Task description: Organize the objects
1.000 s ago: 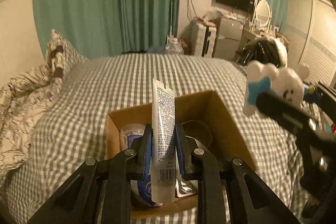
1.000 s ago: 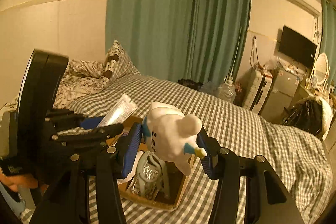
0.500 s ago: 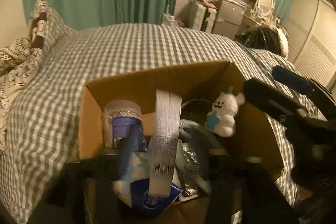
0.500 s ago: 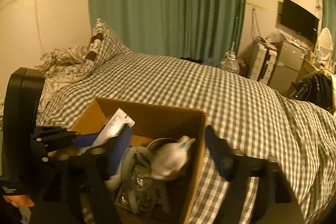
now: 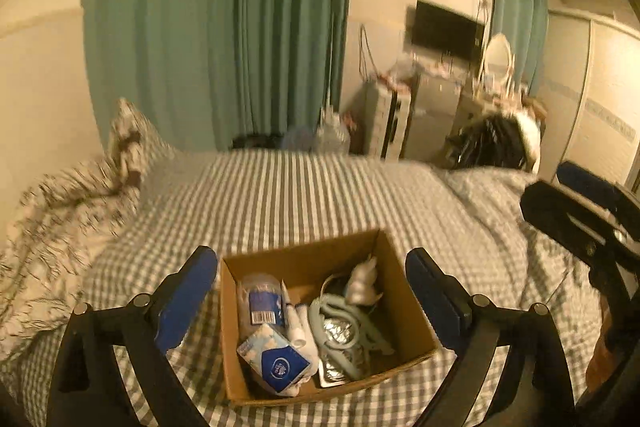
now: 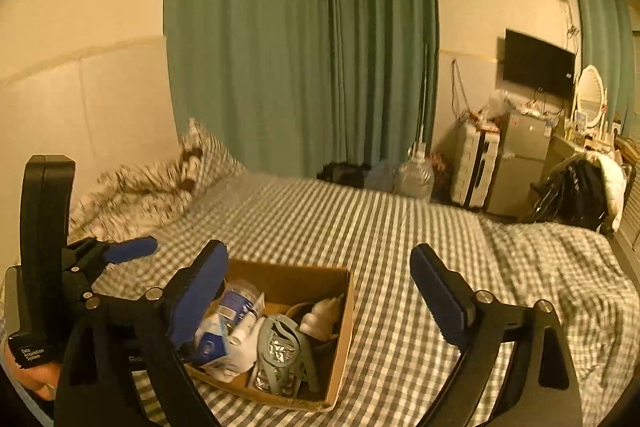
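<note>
A brown cardboard box [image 5: 404, 303] [image 6: 347, 311] sits on the checked bed. Inside lie the white tube [image 5: 297, 327] [image 6: 245, 331], the white plush toy [image 5: 362, 281] [image 6: 322, 319], a clear jar with a blue label [image 5: 260, 301], a blue-and-white pack [image 5: 276, 361] and a pale green strap item [image 5: 344, 327]. My left gripper [image 5: 312, 291] is open and empty, raised above the box with its fingers either side of it. My right gripper [image 6: 320, 287] is open and empty, above the box's right part. Each gripper shows at the edge of the other's view.
The grey checked bed cover [image 5: 300, 195] spreads around the box. Patterned pillows [image 5: 80, 195] lie at the left by the wall. Green curtains [image 6: 300, 47], a water jug [image 6: 414, 175], drawers, a fridge, a TV and a dark chair stand beyond the bed.
The left gripper let go of the white tube and the right let go of the plush toy; both now lie in the box. Both grippers opened wide and pulled back up.
</note>
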A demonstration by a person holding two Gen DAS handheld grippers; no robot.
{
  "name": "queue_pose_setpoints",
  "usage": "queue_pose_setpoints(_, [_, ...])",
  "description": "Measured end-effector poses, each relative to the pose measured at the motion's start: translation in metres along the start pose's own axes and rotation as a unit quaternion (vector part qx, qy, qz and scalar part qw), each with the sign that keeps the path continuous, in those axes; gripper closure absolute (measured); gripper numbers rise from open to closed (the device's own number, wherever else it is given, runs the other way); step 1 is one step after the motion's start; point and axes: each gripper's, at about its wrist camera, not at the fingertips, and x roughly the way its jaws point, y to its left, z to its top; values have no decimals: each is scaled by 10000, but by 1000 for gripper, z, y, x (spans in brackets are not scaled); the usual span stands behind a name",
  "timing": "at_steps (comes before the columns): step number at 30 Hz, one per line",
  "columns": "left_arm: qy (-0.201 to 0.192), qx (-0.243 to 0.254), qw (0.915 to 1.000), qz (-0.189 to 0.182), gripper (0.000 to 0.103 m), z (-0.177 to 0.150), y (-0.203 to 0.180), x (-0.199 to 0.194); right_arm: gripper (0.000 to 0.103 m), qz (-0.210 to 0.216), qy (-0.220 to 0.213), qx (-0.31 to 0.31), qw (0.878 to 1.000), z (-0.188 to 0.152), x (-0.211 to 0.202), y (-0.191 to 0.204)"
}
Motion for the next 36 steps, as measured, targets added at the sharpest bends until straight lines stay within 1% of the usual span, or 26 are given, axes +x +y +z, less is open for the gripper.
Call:
queue_pose_setpoints(2, [-193, -54, 9998, -15, 1, 8, -2, -26, 4, -37, -183, -1, 9998, 10, -28, 2])
queue_pose_setpoints(4, [-416, -67, 9991, 8, 0, 13, -5, -49, 1, -61, -343, -8, 9994, 17, -50, 3])
queue_pose_setpoints(7, [-767, 24, 9970, 39, 0, 18, -14, -85, 0, -69, -593, -37, 9982, 24, -83, 3])
queue_pose_setpoints(9, [-917, 24, 9958, 32, 0, 16, -17, -100, 0, -114, -735, -44, 9972, 22, -103, 1])
queue_pose_setpoints(11, [-1064, 31, 9943, -2, 0, 11, -20, -114, 0, -191, -859, -43, 9961, 18, -121, -1])
queue_pose_setpoints(13, [-1179, 62, 9930, 39, 0, 4, -23, -123, 0, -270, -933, -90, 9952, 11, -134, -3])
queue_pose_setpoints(16, [-1360, -19, 9903, 279, 0, -15, -25, -133, 0, -462, -1074, -282, 9927, 0, -147, -2])
queue_pose_setpoints(18, [-1337, -103, 9904, 336, 0, -26, -25, -133, 0, -568, -1173, -386, 9907, -9, -151, 1])
queue_pose_setpoints(19, [-1325, -134, 9905, 338, 0, -33, -25, -132, 0, -632, -1210, -434, 9897, -16, -151, 3])
queue_pose_setpoints(21, [-1338, -261, 9894, 497, 0, -51, -23, -131, 0, -690, -1224, -500, 9888, -29, -147, 4])
queue_pose_setpoints(23, [-1354, -352, 9880, 660, 0, -72, -23, -125, 0, -699, -1179, -565, 9890, -48, -135, 7])
queue_pose_setpoints(25, [-1213, -340, 9883, 855, 0, -94, -25, -110, 0, -706, -1117, -496, 9900, -70, -119, 9])
queue_pose_setpoints(26, [-1146, -291, 9890, 894, 0, -102, -27, -105, 0, -648, -1037, -467, 9914, -79, -109, 9])
queue_pose_setpoints(28, [-985, -197, 9890, 1090, 0, -120, -27, -92, 0, -585, -800, -465, 9940, -93, -90, 9])
queue_pose_setpoints(31, [-826, -250, 9890, 1200, 0, -133, -18, -82, 0, -626, -614, -476, 9950, -103, -70, 8])
queue_pose_setpoints(34, [-713, -411, 9900, 1150, 0, -136, -12, -76, 0, -552, -572, -346, 9962, -108, -65, 6])
queue_pose_setpoints(36, [-724, -389, 9898, 1160, 0, -137, -11, -75, 0, -553, -541, -308, 9965, -110, -64, 5])
